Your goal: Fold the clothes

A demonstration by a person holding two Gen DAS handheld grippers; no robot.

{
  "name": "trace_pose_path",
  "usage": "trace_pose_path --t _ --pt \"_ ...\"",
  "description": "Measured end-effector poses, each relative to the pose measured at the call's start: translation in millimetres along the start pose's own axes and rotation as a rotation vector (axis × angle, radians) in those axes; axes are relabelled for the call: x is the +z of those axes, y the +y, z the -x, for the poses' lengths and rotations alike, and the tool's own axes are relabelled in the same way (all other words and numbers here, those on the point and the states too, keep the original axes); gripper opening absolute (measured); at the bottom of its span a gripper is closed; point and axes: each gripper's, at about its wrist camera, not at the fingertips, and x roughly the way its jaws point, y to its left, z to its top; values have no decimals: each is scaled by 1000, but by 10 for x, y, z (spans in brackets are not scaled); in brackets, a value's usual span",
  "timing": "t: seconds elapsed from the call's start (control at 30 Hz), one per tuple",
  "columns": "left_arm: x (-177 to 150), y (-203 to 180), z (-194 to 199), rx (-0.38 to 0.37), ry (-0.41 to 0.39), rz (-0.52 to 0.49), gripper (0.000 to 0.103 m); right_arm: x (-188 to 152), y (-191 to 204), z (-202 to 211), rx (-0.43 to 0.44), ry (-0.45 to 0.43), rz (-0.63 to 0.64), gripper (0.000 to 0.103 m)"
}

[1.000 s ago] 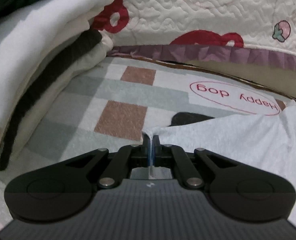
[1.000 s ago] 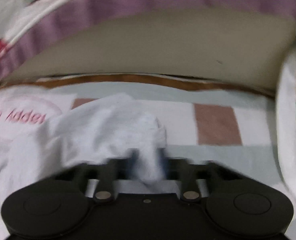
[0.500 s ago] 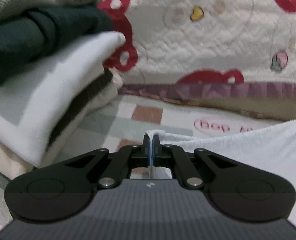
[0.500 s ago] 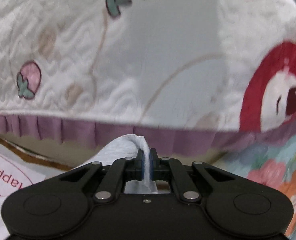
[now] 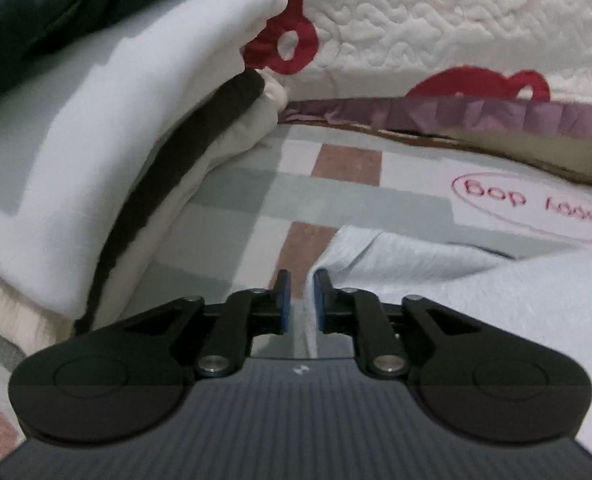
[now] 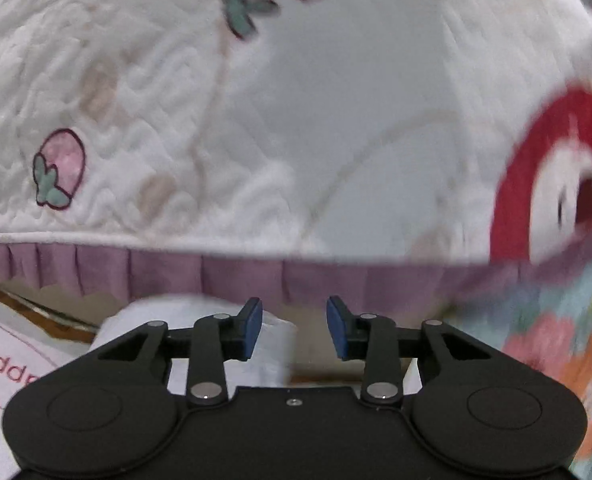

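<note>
In the left wrist view, the left tongs [image 5: 299,280] sit low in the centre of the frame with their blue pads a little apart. A hem of the white garment [image 5: 436,280] runs up through the gap between them, lying against the right-hand pad; the pads do not pinch it. The rest of the garment spreads across the lower right of the frame, rumpled, on a checked blanket [image 5: 256,200] of grey, white and brown squares. An oval red outline with upside-down lettering [image 5: 532,208] shows on the blanket at the right, just beyond the garment's far edge. The left half of the frame is filled by a stack of folded clothes [image 5: 108,140]: a dark green piece on top, a thick white one beneath, then a dark brown layer and cream layers at the bottom. Behind it all, across the top right, hangs a quilted cream cover [image 5: 456,20] with red shapes and a purple frill along its lower edge.

In the right wrist view, the right tongs [image 6: 294,322] are spread wide with nothing between the pads. A blurred bunch of the white garment lies just behind the left-hand pad, in the lower left of the frame. The quilted cover fills the upper frame, with a small strawberry motif [image 6: 58,168] at the left.
</note>
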Motion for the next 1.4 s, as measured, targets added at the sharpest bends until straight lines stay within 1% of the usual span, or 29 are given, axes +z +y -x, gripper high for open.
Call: trace_pose_path --t 0.07,0.1,0.17,0.23,0.3,0.4,0.47,0.5,0.53,0.6,0.63,0.67,0.7,0.77,0.8,0.83,0.87,0.9,0.93,1.0,1.07,1.13,1.17,1.2,1.23,1.3,1.33,1.4 --pt "8 -45 59 24 -29 -38 27 -183 -113 -77 -23 93 -32 41" --pt "3 -64 90 42 -44 -58 28 -291 -178 -107 -25 136 -51 41" --pt "2 -72 133 68 -63 -71 31 -530 -323 -132 -4 202 -97 41" --pt "41 -57 147 76 -68 -67 32 -762 -507 -68 39 237 -148 41" --pt "54 -28 168 88 -70 -67 32 -995 -769 95 70 275 -202 41" --pt "51 24 201 120 -56 -65 32 -1331 -1099 321 82 335 -298 41" --pt "42 63 207 124 -22 -51 32 -1533 -1252 447 47 378 -332 41" --pt "32 83 217 101 -4 -43 32 -1620 -1316 504 37 390 -350 41" --pt "17 94 236 59 11 -30 32 -1698 -1381 558 42 394 -374 42" --pt "-24 71 309 -44 39 10 34 -1854 -1509 665 51 402 -420 42" --pt "-47 33 345 -97 51 26 35 -1920 -1548 704 77 402 -458 42" --pt "-71 -18 379 -151 63 40 35 -1974 -1562 730 125 397 -509 42" --pt "-94 -103 423 -190 66 31 35 -2028 -1576 755 173 393 -559 42" --pt "-138 -315 523 -249 62 -18 37 -2135 -1605 805 269 382 -660 42" --pt "-169 -448 584 -271 61 -62 38 -2189 -1619 831 318 376 -710 42" --pt "-210 -594 660 -286 59 -119 43 -2243 -1634 856 366 369 -760 42" --pt "-255 -735 741 -298 57 -175 43 -2297 -1648 881 415 363 -809 42" --pt "-301 -855 819 -316 57 -213 43 -2316 -1640 900 449 359 -834 45" --pt "-348 -960 897 -337 60 -239 43 -2303 -1611 912 468 358 -835 51" --pt "-435 -1165 1034 -389 75 -277 43 -2274 -1555 922 494 359 -826 60" --pt "-474 -1310 1093 -443 118 -260 43 -2257 -1496 885 462 373 -771 60" --pt "-505 -1454 1138 -485 161 -240 43 -2274 -1416 799 416 410 -695 60" --pt "-512 -1550 1158 -494 181 -236 43 -2277 -1370 775 396 417 -647 57" --pt "-509 -1644 1179 -500 195 -231 43 -2248 -1316 797 382 391 -583 34" --pt "-502 -1736 1206 -511 196 -232 43 -2203 -1271 845 385 351 -538 7" --pt "-483 -1923 1264 -538 186 -239 43 -2124 -1199 955 417 279 -507 7" --pt "-474 -2017 1292 -551 182 -243 43 -2070 -1099 1048 428 251 -468 7" --pt "-471 -2199 1344 -583 170 -244 43 -1946 -772 1287 454 205 -327 7"
